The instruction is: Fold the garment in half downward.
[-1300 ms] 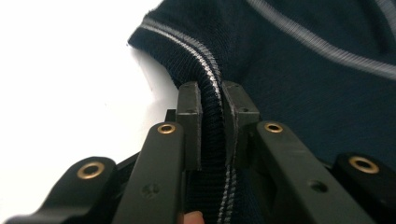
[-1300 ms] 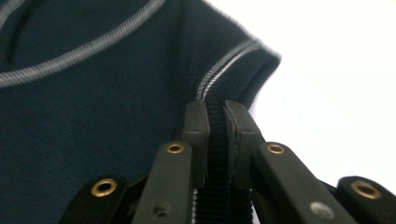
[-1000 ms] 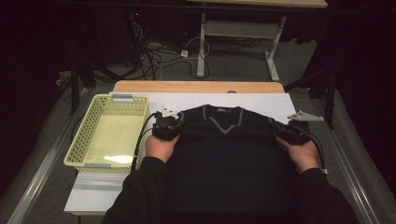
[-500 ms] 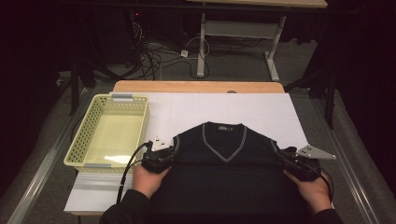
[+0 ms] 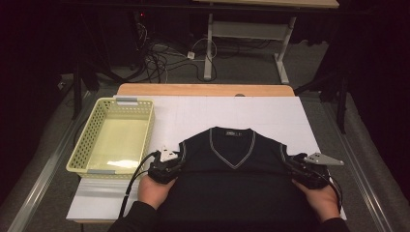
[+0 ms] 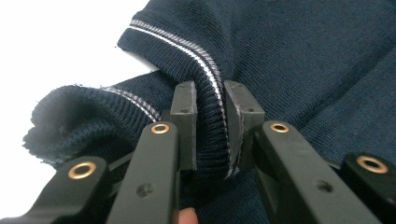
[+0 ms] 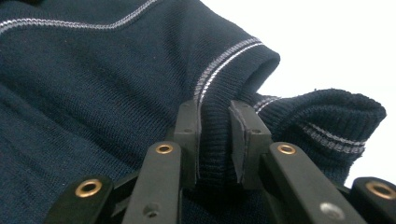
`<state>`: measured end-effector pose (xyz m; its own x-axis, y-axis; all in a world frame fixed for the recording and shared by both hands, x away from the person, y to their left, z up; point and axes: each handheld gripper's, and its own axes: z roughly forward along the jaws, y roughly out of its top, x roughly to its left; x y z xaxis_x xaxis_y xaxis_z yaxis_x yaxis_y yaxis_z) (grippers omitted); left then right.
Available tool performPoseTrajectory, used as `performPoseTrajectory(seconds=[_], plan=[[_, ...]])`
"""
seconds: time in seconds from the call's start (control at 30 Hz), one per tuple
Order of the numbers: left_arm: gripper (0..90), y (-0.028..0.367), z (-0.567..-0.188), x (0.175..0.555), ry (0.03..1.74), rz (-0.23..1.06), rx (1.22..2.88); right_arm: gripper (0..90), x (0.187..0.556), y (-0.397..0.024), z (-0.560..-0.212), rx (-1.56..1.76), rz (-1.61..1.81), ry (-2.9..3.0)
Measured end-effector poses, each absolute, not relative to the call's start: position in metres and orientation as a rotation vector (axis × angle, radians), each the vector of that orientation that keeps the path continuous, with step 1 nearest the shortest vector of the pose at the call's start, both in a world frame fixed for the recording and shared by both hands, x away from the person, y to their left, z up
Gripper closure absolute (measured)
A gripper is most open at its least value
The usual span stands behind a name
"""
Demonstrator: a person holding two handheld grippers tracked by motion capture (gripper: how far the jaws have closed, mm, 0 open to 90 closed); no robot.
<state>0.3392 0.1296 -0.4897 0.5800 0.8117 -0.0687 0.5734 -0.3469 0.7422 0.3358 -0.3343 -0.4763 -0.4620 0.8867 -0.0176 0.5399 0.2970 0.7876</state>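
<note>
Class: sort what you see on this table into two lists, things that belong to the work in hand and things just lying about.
In the job:
- dark navy knitted V-neck vest with grey-white trim
- left gripper, ribbed armhole edge between its jaws
- right gripper, likewise at the other armhole

Lying about:
- pale yellow plastic mesh basket
- white table cover
- cables on the floor

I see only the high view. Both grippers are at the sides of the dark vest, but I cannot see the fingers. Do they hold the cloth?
Observer: Yes. The left gripper pinches the ribbed armhole edge of the vest between its fingers.
Operator: And the right one?
Observer: The right gripper has the other armhole edge between its fingers. They have just been opening, but the cloth fills the gap.
Operator: Does the cloth lie flat there?
Observer: No. Beside the right grip the edge bunches into a raised fold.
</note>
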Motion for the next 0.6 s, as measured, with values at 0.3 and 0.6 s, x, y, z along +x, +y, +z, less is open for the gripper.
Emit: performPoseTrajectory(seconds=[0.3, 0.6], plan=[[68.2, 0.133, -0.49, 0.341, 1.093, 0.359, 2.045, 75.1, 0.336, -0.335, -0.477, 1.283, 1.028, 2.116], [45.9, 0.138, -0.472, 0.345, 1.08, 0.305, 1.952, 75.0, 0.337, -0.336, -0.477, 1.286, 1.036, 2.116]])
